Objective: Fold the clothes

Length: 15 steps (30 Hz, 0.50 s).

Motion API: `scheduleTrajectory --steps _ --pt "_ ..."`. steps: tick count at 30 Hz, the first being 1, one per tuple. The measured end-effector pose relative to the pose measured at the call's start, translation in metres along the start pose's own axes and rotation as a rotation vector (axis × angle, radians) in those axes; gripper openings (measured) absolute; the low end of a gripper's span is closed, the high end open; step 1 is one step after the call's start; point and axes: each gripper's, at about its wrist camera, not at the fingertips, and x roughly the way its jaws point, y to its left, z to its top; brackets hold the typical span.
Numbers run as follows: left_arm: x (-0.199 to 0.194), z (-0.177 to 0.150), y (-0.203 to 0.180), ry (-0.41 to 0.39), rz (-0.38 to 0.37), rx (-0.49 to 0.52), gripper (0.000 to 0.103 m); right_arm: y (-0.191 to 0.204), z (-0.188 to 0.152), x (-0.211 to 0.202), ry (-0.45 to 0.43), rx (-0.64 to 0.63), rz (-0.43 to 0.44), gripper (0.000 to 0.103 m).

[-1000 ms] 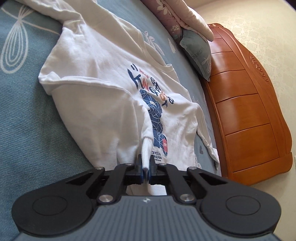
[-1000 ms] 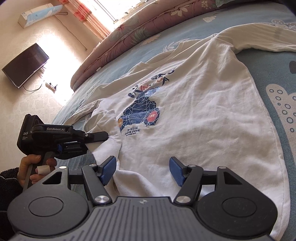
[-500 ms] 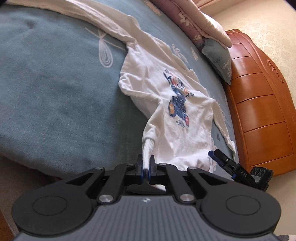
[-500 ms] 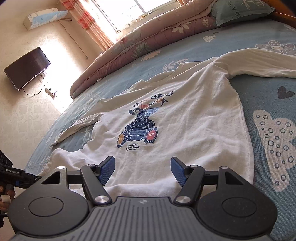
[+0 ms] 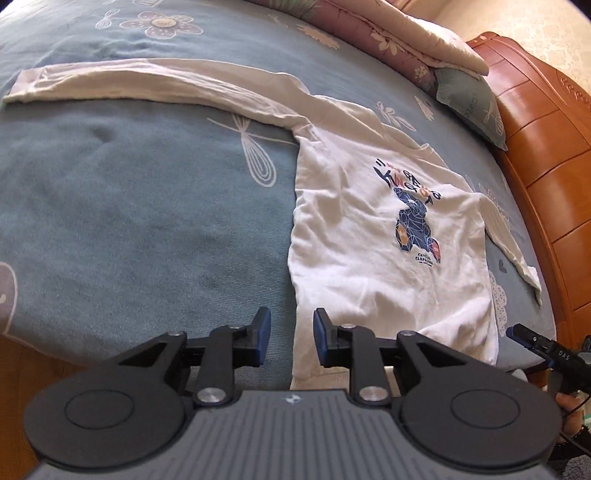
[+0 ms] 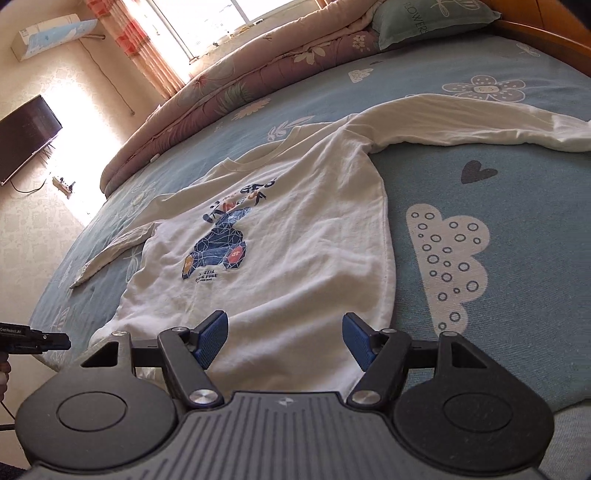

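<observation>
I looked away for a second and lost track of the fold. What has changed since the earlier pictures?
The left gripper has let go of the sleeve cuff it pinched; its jaws have just been opening, with nothing clamped. The white shirt now lies spread flat on the bed, both sleeves out. The right gripper stayed open and empty over the hem.

Shirt [image 5: 369,236] flat on bed [image 5: 147,221], hem nearest both grippers. Left gripper [image 5: 291,338] just off hem's corner; right gripper [image 6: 282,339] over hem. Quilt [image 6: 240,81] and pillow [image 6: 432,18] beyond the shirt.
</observation>
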Motion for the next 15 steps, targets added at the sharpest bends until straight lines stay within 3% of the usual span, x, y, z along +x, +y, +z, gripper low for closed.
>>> scheduleTrajectory --steps 4,7,11,13,15 --pt "0.02 0.004 -0.04 -0.001 -0.007 0.157 0.032 -0.011 -0.015 -0.011 0.082 0.001 -0.018 0.071" --pt "0.033 0.004 -0.069 -0.018 -0.029 0.248 0.033 -0.02 -0.025 -0.004 0.146 0.013 -0.071 0.062" --pt "0.046 0.004 -0.093 -0.032 -0.054 0.293 0.035 -0.02 -0.032 0.007 0.15 0.023 -0.019 0.057" --pt "0.051 0.005 -0.095 -0.02 -0.056 0.29 0.035 -0.015 -0.033 0.012 0.156 -0.012 -0.044 0.048" --pt "0.051 0.007 -0.094 -0.019 -0.038 0.297 0.035 -0.009 -0.034 0.011 0.159 -0.064 -0.089 0.021"
